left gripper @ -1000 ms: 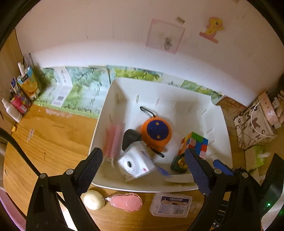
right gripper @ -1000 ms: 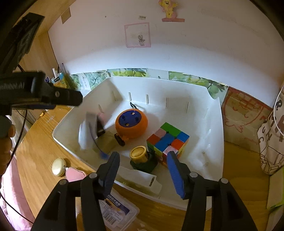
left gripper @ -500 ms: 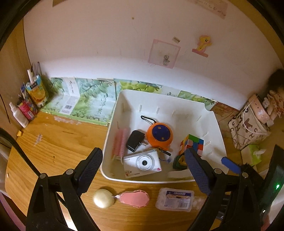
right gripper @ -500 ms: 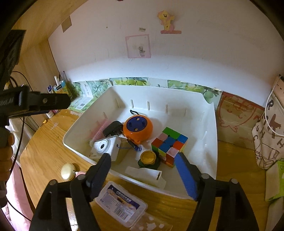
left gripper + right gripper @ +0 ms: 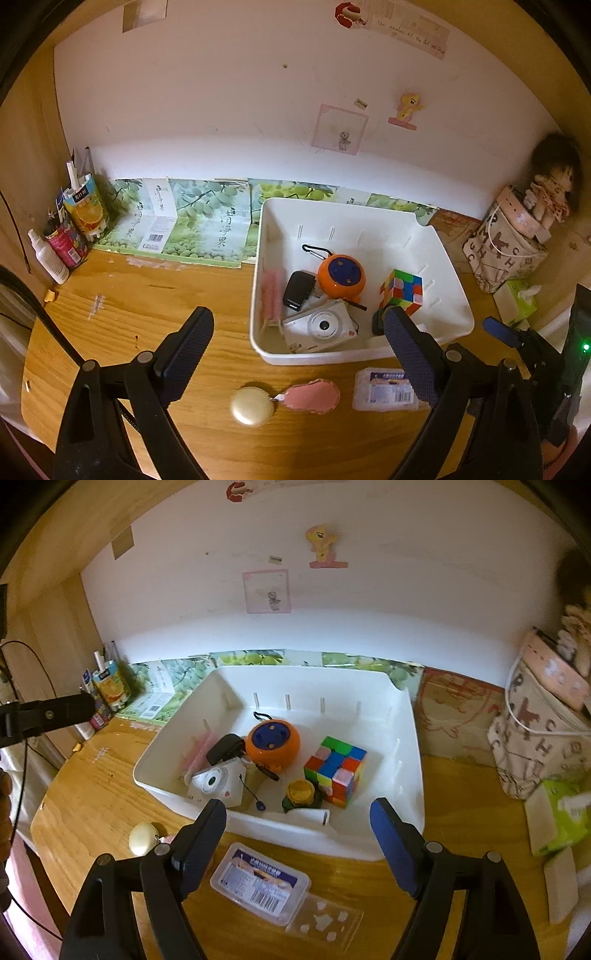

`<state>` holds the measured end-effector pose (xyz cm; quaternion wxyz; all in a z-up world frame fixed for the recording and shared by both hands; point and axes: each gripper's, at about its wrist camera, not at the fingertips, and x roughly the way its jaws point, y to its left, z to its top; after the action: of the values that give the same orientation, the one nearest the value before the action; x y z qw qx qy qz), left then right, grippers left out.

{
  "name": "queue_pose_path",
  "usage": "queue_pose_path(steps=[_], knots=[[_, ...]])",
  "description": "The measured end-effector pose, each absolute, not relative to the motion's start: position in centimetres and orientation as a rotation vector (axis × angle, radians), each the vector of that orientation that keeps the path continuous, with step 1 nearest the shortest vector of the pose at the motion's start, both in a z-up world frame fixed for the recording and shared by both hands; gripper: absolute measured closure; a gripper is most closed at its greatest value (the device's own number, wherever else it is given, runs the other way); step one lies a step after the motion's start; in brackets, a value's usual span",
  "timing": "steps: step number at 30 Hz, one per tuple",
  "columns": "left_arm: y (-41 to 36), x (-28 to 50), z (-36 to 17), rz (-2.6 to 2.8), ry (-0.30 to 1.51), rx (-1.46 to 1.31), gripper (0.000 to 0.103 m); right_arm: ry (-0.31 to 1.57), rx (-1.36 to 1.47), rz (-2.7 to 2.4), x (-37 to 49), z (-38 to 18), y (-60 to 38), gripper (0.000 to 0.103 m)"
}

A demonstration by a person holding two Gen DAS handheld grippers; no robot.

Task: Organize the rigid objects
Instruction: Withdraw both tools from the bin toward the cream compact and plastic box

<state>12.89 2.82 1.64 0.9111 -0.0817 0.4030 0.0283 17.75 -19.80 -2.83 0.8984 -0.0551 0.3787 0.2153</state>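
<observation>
Both grippers angled down over the white bin (image 5: 406,834): left gripper (image 5: 299,358) spread, right gripper (image 5: 299,834) opening, empty

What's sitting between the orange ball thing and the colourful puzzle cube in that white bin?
Nothing: between the orange ball and the puzzle cube only bare floor of the white bin shows, clearest in the right wrist view.

Plastic goods in a glossy bin on grained wood

The white bin (image 5: 402,738) looks smooth, glossy plastic; the desk (image 5: 140,306) is varnished wood with visible grain. The cube (image 5: 336,771) has shiny coloured faces, the near box (image 5: 260,882) is clear plastic with a paper label, and the gripper pads (image 5: 184,350) look matt and finely textured.
</observation>
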Motion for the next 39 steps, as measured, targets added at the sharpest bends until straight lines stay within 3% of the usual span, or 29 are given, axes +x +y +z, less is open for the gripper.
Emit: queue_pose_path(steps=[19, 39], knots=[[8.3, 11.0, -1.1, -0.035, 0.94, -0.09, 0.008, 0.896, 0.057, 0.182, 13.2, -5.6, -19.2, 0.022], [7.3, 11.7, -9.4, -0.246, 1.205, 0.133, 0.008, 1.018, 0.421, -0.061, 10.9, -12.2, -20.9, 0.022]])
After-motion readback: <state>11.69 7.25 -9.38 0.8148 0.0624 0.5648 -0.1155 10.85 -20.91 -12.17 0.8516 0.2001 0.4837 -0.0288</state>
